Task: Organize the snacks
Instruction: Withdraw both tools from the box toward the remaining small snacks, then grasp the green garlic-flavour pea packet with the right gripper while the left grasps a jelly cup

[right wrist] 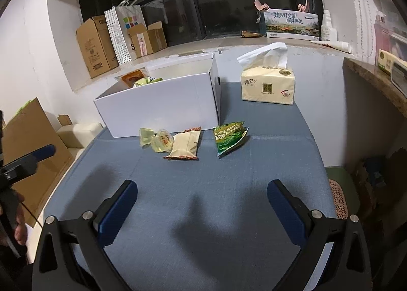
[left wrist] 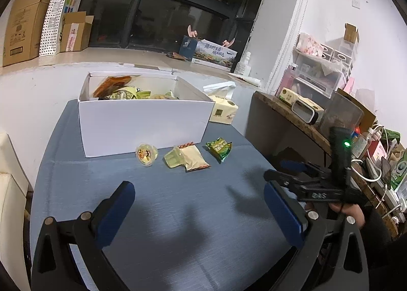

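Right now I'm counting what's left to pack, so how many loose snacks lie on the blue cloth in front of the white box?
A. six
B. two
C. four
C: a round jelly cup, a square green jelly, a beige packet and a green packet lie before the white box.

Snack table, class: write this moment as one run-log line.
left gripper: open, empty | right gripper: open, empty | white cardboard box: holds snacks | green foil packet: loose on blue cloth
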Demonstrator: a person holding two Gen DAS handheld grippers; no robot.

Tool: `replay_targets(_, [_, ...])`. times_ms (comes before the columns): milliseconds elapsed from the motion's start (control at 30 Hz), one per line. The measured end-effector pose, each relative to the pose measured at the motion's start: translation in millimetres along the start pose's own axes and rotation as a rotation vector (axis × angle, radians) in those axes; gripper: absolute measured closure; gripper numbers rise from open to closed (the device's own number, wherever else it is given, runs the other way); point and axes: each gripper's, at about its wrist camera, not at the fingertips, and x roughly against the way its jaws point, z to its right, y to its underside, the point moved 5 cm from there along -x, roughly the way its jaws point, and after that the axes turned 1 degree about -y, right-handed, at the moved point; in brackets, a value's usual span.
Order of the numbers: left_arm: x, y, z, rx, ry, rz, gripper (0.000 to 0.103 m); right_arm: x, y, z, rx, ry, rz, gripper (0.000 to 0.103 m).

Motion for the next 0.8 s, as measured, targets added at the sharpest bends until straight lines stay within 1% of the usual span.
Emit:
replay_targets(100, [1,1,-2,-0.001,-0.008,0.001,0.0,-16,-9,4,0.009,-0.014,-0.01,0.0])
replay_targets(233, [5,2,-4,-0.003,-0.017,0.005,0.0,-45,-17,14,-0.009,-0.033,-0.056,0.0])
replay_targets(400, [9,5,-12,0.014,-0.031,0.007,0.0,-86,-28,31,-0.019,0.008,-0.114,0.0])
replay_targets(533, [8,7,-20,0.039,-0.036,0.004,0.0,-118,-38,40,-0.051,0.011,-0.154,0.0])
replay_targets(600, [9,7,-21,0.038,-0.04,0.003,0.0,-133,-46,40,-0.031,0.034,-0.169,0.0])
replay_targets(700, [11,9,-25,0.038,-0.047,0.001,0.0,-154,-50,42,-0.001,0.08,-0.233,0.0])
replay_targets(733, [11,10,-26,0.041,-0.05,0.001,0.0,-159,-49,42,0.004,0.072,-0.254,0.002])
replay_targets(767, [11,11,-27,0.044,-0.051,-0.001,0.0,-162,-49,41,0.005,0.07,-0.264,0.009])
replay_targets(800, [9,11,-29,0.049,-0.055,-0.005,0.0,-162,-50,43,0.026,0.112,-0.256,0.022])
